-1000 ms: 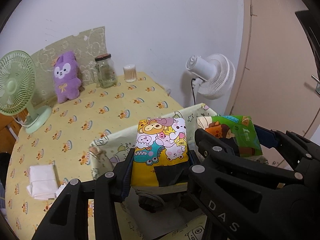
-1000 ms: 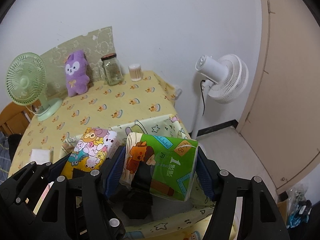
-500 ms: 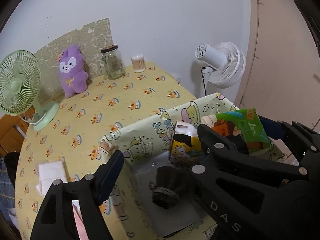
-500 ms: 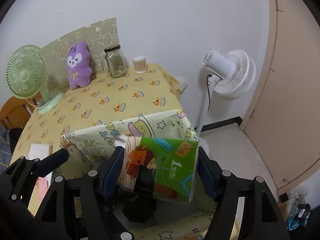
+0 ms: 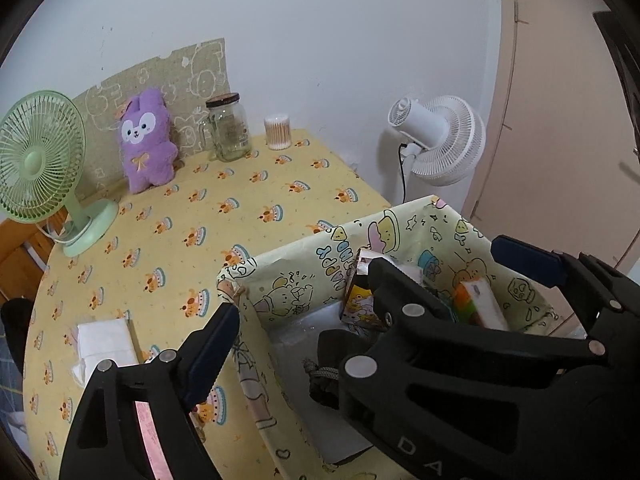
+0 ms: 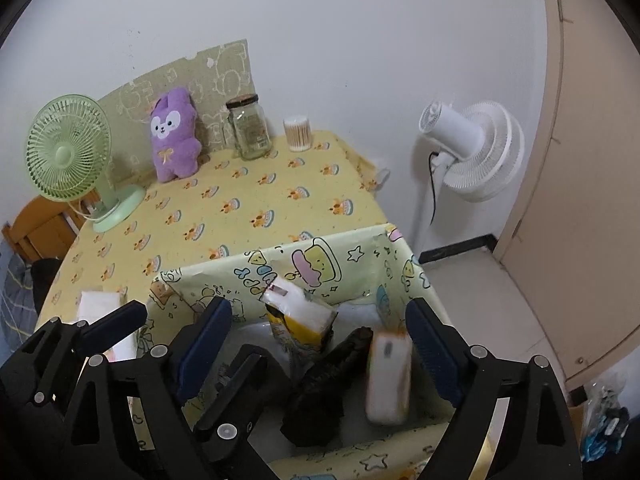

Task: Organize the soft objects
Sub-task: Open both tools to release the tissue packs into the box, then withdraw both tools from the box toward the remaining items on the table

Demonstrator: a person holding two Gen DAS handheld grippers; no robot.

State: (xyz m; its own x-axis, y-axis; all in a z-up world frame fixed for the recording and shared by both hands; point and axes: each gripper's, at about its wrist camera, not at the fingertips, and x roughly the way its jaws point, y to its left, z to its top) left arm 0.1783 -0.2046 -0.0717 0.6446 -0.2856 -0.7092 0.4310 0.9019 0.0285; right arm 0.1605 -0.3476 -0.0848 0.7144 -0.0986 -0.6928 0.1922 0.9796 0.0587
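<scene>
Both tissue packs now sit inside the cartoon-print bin (image 6: 352, 252) at the bench's near right edge. The left hand-held gripper (image 5: 304, 296) and right hand-held gripper (image 6: 320, 336) are opening, gripping nothing: the yellow pack (image 6: 300, 314) leans left, the orange-edged pack (image 6: 390, 376) right, blurred.
</scene>
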